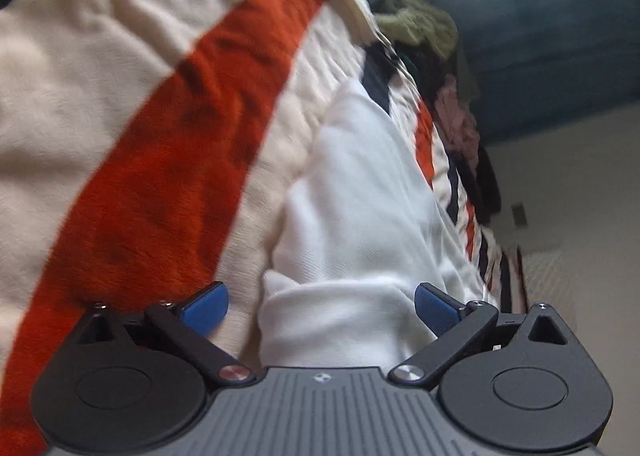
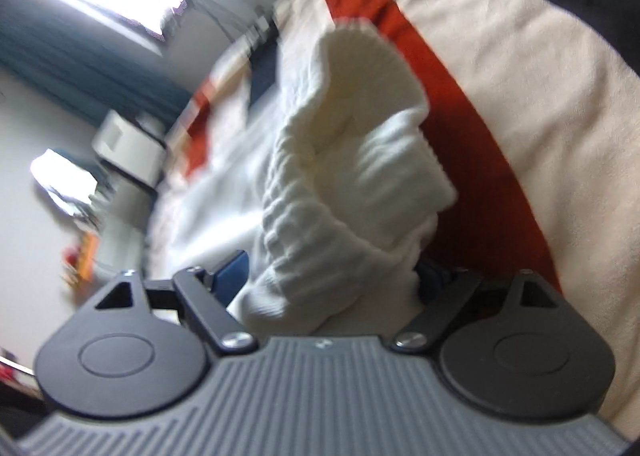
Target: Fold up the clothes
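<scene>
Striped blanket (image 1: 120, 104), cream with orange and navy bands, covers the bed. White garment (image 1: 360, 192) lies on the blanket; its ribbed cuff (image 2: 344, 160) is bunched. Pile of clothes (image 1: 424, 28) at the blanket's far edge. Left claw (image 1: 320, 306) released, garment between its pads. Right claw (image 2: 332, 276) spread wide around the cuff, not clamping.
</scene>
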Motion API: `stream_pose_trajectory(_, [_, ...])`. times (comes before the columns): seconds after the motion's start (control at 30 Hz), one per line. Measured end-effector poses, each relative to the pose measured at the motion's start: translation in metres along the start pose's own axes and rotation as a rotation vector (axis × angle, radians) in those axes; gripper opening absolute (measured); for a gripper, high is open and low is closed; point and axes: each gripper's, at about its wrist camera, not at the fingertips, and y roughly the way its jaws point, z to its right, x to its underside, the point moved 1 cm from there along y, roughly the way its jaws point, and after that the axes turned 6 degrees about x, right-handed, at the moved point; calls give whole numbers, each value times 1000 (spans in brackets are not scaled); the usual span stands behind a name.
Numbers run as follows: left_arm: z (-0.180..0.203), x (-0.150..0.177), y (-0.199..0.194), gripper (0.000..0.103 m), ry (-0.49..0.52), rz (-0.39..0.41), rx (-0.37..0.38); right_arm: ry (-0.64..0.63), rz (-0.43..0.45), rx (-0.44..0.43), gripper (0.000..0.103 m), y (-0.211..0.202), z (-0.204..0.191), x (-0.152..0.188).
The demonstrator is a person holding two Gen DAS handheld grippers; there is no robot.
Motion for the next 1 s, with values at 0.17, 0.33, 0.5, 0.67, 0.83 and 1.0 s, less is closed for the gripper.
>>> stream_pose_trajectory(0.17, [9, 11, 19, 75, 72, -40, -39, -17, -9, 49, 76, 6, -5, 1])
stream_pose_trajectory(0.33, [23, 17, 6, 59, 84, 8, -25, -62, 72, 42, 44, -17, -15, 7])
stream_pose_trajectory(0.5, [51, 18, -12, 43, 17, 9, 55, -49, 151, -40, 37, -54, -23, 1])
stream_pose_trajectory(0.67, [139, 5, 4, 38, 48, -30, 130, -48, 223, -60, 37, -117, -19, -25])
stream_pose_trajectory(0.83, [253, -14, 88, 36, 115, -81, 165, -13, 350, -19, 37, -189, 11, -85])
stream_pose_trajectory(1.0, [359, -44, 205, 34, 175, -76, 231, 29, 484, 52, 36, -240, 45, -162])
